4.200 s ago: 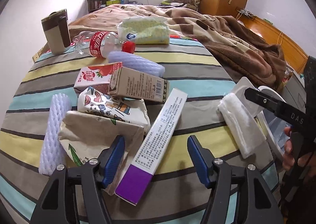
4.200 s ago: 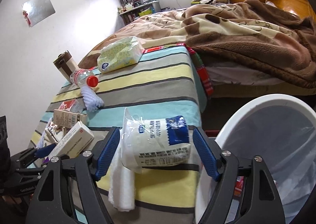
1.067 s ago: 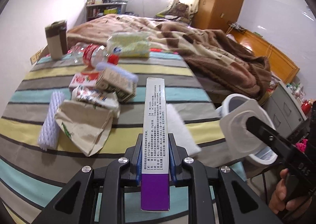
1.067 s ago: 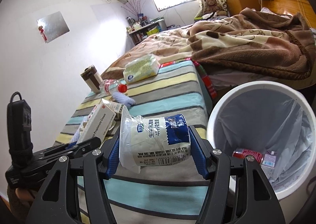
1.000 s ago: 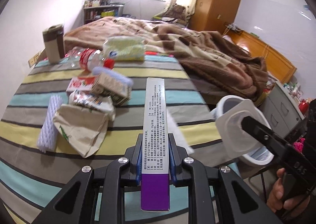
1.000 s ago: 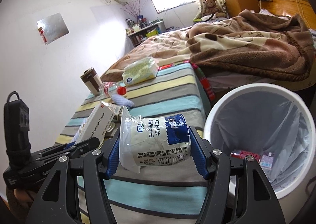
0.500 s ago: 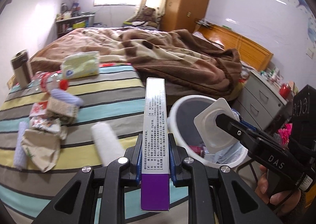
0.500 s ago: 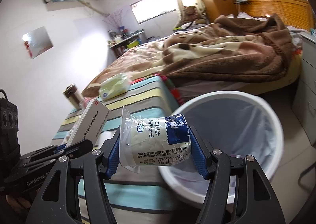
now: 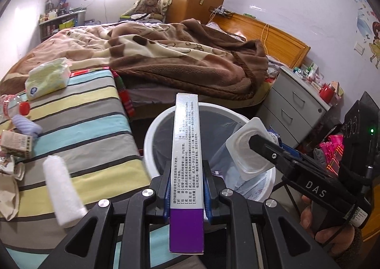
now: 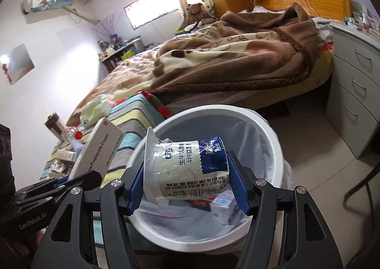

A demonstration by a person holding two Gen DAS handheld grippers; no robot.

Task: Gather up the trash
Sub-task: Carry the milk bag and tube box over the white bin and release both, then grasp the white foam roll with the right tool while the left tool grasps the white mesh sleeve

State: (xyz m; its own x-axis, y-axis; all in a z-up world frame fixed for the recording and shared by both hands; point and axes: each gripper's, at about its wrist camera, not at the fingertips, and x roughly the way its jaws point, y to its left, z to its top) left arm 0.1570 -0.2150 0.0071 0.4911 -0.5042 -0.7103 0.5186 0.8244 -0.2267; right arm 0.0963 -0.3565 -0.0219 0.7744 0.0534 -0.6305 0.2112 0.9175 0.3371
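Bedroom; white bin beside striped counter. Left tool clamps cream box; right tool grips yogurt cup. Long box may catch the rim and fall outside.

Left gripper: jaws closed flat on the two long faces of a narrow box, which stands out forward between them; pitched downward.
Right gripper: jaws set wide, blue pads pressed on the two ends of a crushed cup lying crosswise; pitched downward.
Right hand: wrapped around the right gripper's handle, fingers curled at its underside.
Left hand: mostly hidden behind the left gripper's body; grip probably similar.
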